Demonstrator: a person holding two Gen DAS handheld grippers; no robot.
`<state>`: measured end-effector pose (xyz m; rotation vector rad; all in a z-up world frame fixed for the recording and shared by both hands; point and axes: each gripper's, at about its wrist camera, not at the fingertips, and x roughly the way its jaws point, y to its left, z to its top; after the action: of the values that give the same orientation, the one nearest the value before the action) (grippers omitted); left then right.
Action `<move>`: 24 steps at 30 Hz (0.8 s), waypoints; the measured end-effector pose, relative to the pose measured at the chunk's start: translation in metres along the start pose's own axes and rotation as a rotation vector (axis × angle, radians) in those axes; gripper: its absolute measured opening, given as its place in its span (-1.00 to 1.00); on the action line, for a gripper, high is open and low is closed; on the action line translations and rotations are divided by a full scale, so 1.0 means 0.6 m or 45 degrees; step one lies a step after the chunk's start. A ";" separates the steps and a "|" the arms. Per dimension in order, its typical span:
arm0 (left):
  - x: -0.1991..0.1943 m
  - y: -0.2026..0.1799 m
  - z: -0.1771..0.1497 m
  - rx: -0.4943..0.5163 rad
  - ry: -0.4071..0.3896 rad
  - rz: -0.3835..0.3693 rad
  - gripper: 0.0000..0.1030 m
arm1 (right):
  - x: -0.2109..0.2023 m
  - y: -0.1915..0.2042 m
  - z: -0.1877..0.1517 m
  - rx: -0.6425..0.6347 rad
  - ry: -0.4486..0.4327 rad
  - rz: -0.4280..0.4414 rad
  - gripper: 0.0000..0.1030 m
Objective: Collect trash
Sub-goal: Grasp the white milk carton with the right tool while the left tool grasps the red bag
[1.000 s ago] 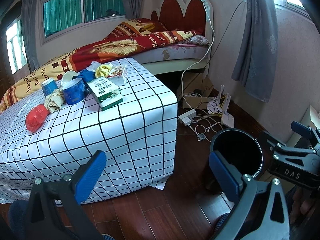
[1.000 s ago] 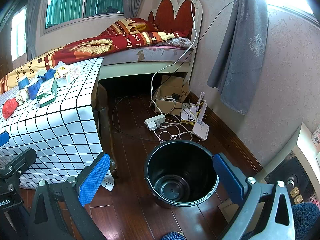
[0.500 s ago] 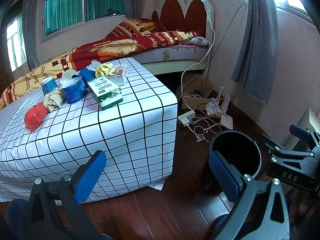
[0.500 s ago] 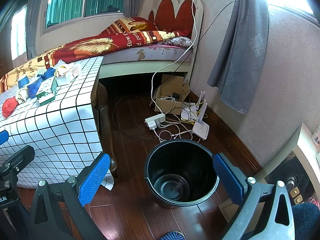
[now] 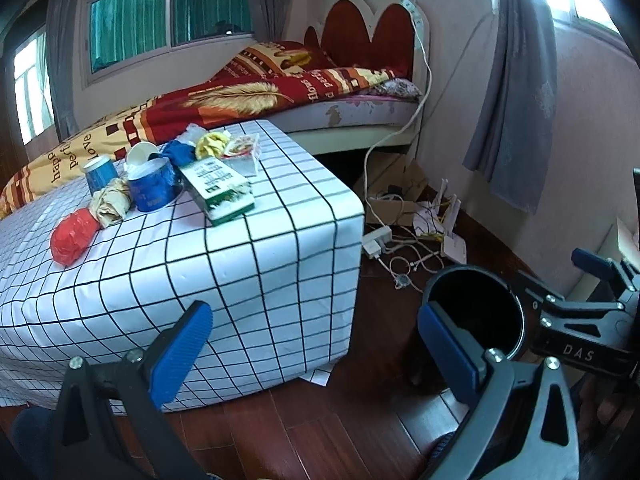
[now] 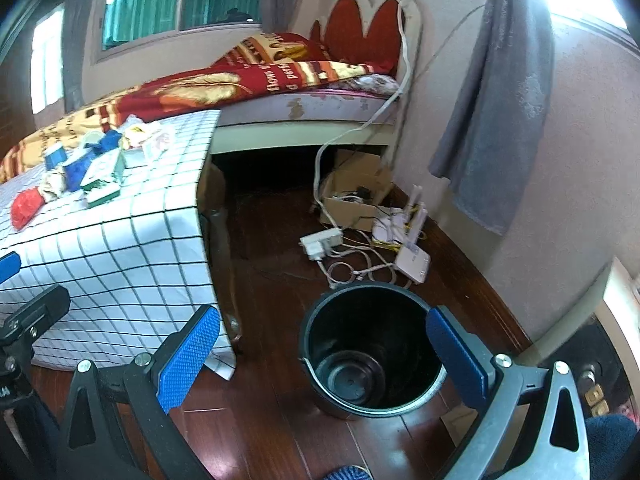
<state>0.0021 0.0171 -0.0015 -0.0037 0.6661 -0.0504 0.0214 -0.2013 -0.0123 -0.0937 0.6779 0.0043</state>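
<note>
Trash lies on a table with a white grid cloth (image 5: 248, 264): a red crumpled bag (image 5: 74, 236), a beige paper wad (image 5: 110, 202), blue cups (image 5: 152, 188), a green-white carton (image 5: 220, 192) and wrappers (image 5: 236, 148). The pile also shows in the right wrist view (image 6: 100, 172). An empty black bin (image 6: 372, 348) stands on the floor, also in the left wrist view (image 5: 476, 312). My left gripper (image 5: 316, 348) is open and empty, low in front of the table. My right gripper (image 6: 324, 356) is open and empty, just before the bin.
A bed (image 5: 280, 92) with a red and yellow blanket stands behind the table. A power strip, cables and a router (image 6: 360, 248) lie on the wooden floor beside a cardboard box (image 6: 356, 196). A grey curtain (image 6: 500, 100) hangs on the right wall.
Both views have shifted only slightly. Both grippers stay open and empty.
</note>
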 end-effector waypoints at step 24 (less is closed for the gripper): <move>0.053 0.395 0.020 -0.454 -0.002 0.439 1.00 | 0.112 0.374 0.172 -0.423 -0.095 0.585 1.00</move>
<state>0.0451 0.2519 -0.0163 -0.2314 0.6592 0.4004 0.1307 0.0292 0.0063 -0.2540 0.6074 0.5605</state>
